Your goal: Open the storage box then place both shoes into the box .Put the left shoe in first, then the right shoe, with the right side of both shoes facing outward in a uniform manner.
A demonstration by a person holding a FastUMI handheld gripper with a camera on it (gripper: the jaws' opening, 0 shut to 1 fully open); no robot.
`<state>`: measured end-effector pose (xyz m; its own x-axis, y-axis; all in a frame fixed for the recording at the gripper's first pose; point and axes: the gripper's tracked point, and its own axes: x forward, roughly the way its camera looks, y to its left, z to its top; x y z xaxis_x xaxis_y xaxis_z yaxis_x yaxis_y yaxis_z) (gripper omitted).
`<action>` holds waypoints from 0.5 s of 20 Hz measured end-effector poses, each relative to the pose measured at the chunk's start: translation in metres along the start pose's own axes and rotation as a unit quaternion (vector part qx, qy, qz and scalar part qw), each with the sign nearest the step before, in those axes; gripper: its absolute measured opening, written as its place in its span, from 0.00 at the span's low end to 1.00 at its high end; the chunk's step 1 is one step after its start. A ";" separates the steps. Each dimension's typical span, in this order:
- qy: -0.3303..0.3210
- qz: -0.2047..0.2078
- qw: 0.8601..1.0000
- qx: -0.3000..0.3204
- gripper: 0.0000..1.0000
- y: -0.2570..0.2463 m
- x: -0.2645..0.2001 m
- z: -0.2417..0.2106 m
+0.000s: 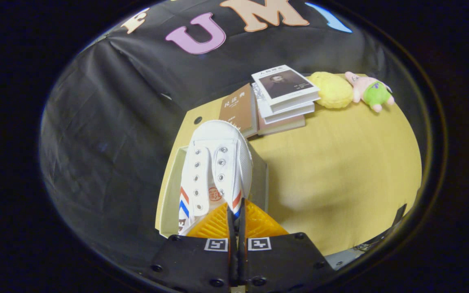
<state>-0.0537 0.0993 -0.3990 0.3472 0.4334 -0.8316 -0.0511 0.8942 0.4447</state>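
Now the gripper [236, 213] has its fingers pressed together on the heel end of a white shoe [214, 167].
Toe pointing away from the fingers, the shoe hangs over the open storage box [169, 195]; books [275, 99] lie beyond the box on the table [340, 162].

Recording booth: black cloth wall [108, 122], table [340, 171] with books [283, 95], plush toys [371, 91].

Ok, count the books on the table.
4, maybe more hidden. A brown book lies beyond the shoe; beside it, three stacked books. The gripper is shut on the shoe's heel edge, over the box.
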 end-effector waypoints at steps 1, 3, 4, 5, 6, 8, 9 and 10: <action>0.004 0.002 1.000 -0.004 0.04 0.005 0.005 -0.005; 0.000 0.031 0.999 -0.014 0.12 0.021 0.003 -0.010; -0.019 0.034 0.999 -0.018 0.20 0.025 0.002 -0.003; -0.035 0.032 0.999 -0.022 0.28 0.022 -0.003 0.003; -0.049 0.024 0.998 -0.030 0.36 0.017 -0.004 0.008; -0.071 0.020 0.996 -0.048 0.52 0.007 -0.011 0.016; -0.083 0.020 0.995 -0.056 0.60 0.002 -0.015 0.020; -0.096 0.018 0.993 -0.063 0.68 -0.004 -0.022 0.026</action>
<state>-0.0370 0.0836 -0.3743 0.5141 0.4464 -0.7324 -0.1796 0.8910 0.4170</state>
